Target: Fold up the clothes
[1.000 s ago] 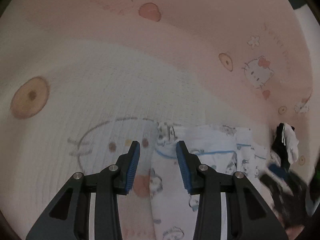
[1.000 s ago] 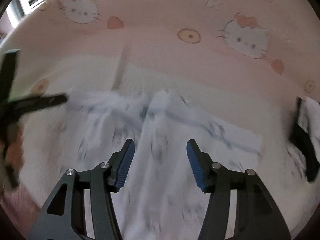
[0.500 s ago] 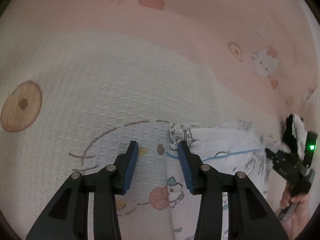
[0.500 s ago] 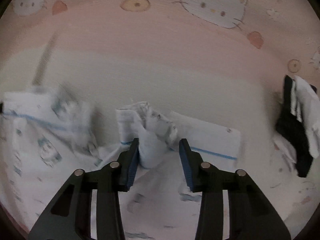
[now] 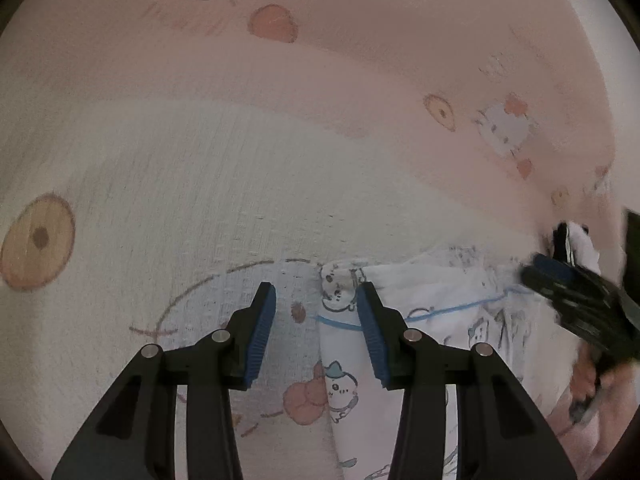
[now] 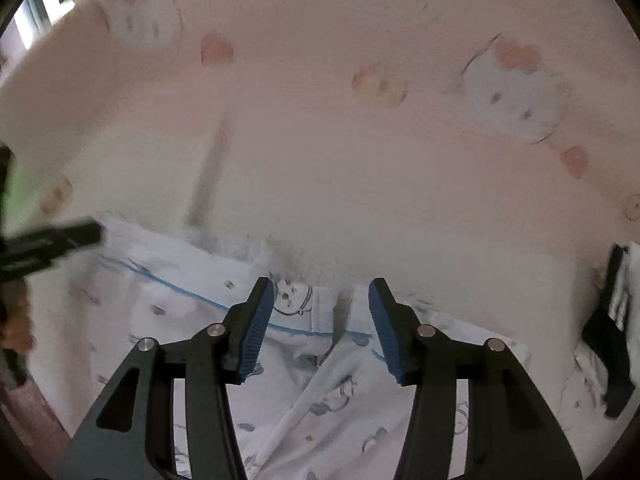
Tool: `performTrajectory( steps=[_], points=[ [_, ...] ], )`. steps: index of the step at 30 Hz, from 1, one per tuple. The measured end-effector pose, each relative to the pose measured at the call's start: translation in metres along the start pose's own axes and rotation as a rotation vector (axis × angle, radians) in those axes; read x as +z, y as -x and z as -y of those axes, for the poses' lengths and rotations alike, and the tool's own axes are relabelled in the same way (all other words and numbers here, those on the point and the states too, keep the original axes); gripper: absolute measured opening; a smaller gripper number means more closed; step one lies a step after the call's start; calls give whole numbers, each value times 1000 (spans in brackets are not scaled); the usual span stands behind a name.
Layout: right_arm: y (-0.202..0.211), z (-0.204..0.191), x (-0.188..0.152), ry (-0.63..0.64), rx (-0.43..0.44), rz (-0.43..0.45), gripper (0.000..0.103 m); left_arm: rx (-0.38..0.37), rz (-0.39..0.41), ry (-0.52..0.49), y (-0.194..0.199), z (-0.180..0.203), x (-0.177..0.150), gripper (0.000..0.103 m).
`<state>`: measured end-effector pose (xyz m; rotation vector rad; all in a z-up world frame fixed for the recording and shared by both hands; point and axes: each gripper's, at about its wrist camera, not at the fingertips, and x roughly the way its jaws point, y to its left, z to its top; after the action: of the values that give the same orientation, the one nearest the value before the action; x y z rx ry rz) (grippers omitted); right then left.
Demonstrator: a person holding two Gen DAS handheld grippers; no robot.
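A white printed garment [image 5: 432, 304] w/ blue piping is seen lying on a pink-and-cream cartoon bedsheet [image 5: 280, 160], in the lower right of the left wrist view and across the lower centre of the right wrist view. The left tongs [image 5: 316, 320] are held apart over the garment's left edge, nothing clamped; the right tongs [image 6: 322, 320] have just been opening, jaws apart above the collar area, no cloth pinched. A black-and-white item [image 6: 616, 320] is seen at far right, apart from the garment.
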<state>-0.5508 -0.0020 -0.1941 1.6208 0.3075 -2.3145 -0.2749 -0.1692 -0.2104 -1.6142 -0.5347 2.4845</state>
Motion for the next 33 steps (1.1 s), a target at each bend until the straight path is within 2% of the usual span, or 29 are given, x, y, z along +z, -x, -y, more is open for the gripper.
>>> performTrajectory(
  steps=[3, 5, 8, 12, 15, 16, 17, 19, 21, 22, 25, 27, 30, 33],
  points=[
    [-45, 3, 2, 6, -3, -160, 51, 3, -68, -161, -8, 16, -6, 44],
    [-46, 8, -2, 1, 27, -168, 51, 28, -87, -194, -13, 22, -9, 44],
    [-42, 6, -8, 35, 73, -172, 50, 25, -84, -181, -18, 24, -7, 44],
    [-51, 1, -3, 78, 64, -137, 52, -6, -56, -101, -20, 17, -2, 44],
    [-57, 4, 7, 32, 84, -110, 55, -12, -27, -96, -22, 20, -5, 43],
    [-57, 2, 7, 41, 79, -104, 53, -16, -20, -98, -23, 22, -6, 38],
    [-57, 1, 7, 53, 72, -97, 49, -44, -28, -111, -25, 27, -8, 22],
    [-50, -3, 5, 85, 60, -70, 19, -31, -17, -156, -21, 35, -11, 15],
    [-44, -7, 3, 118, 48, -41, 10, 7, 15, -183, -12, 37, -11, 9],
    [-41, -9, 2, 135, 42, -27, 8, 35, 43, -176, -5, 33, -10, 8],
    [-19, -2, 4, 106, 32, 61, 7, 3, 93, -61, 19, 6, -3, 8],
    [-9, 3, 7, 92, 18, 101, 7, 10, 117, -18, 25, -4, 2, 8],
    [-9, -7, 11, 99, -11, 134, 6, 36, 121, 2, 28, -12, 1, 8],
    [-8, -13, 17, 96, -15, 185, 6, 86, 197, 0, 32, -4, 5, 5]
  ],
)
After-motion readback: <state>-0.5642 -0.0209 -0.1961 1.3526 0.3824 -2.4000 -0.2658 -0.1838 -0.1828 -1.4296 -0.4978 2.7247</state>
